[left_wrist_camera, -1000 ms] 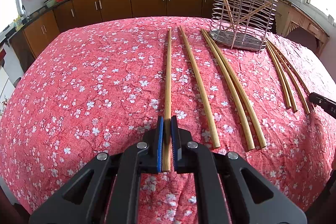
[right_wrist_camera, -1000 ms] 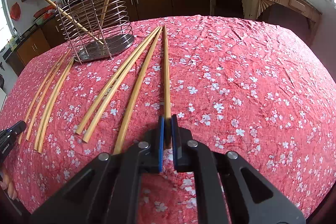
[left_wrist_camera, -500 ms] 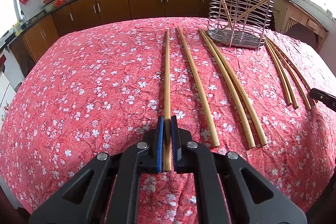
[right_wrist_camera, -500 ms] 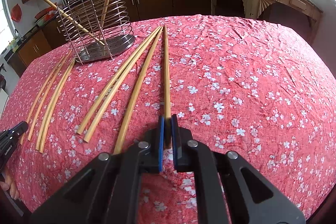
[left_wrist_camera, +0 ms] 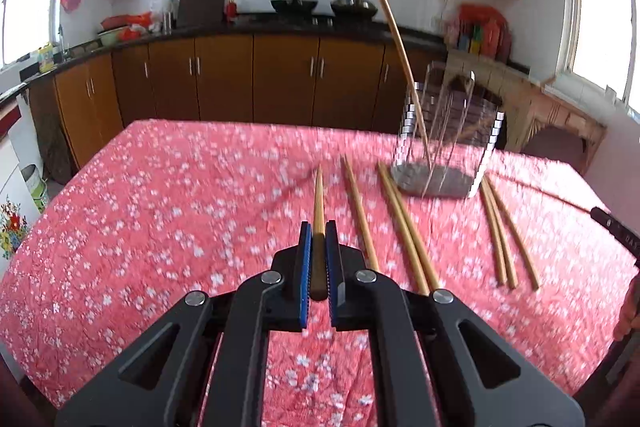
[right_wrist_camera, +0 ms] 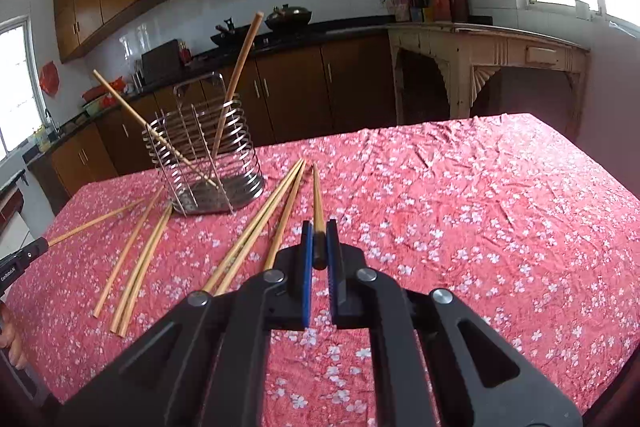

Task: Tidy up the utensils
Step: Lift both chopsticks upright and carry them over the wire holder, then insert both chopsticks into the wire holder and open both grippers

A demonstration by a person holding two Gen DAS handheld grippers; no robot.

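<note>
Daylight enters through overexposed windows at both sides. The left wrist view shows motion blur across the surface; the right wrist view is sharper. Fisheye distortion and dark vignetting mark the edges.
</note>
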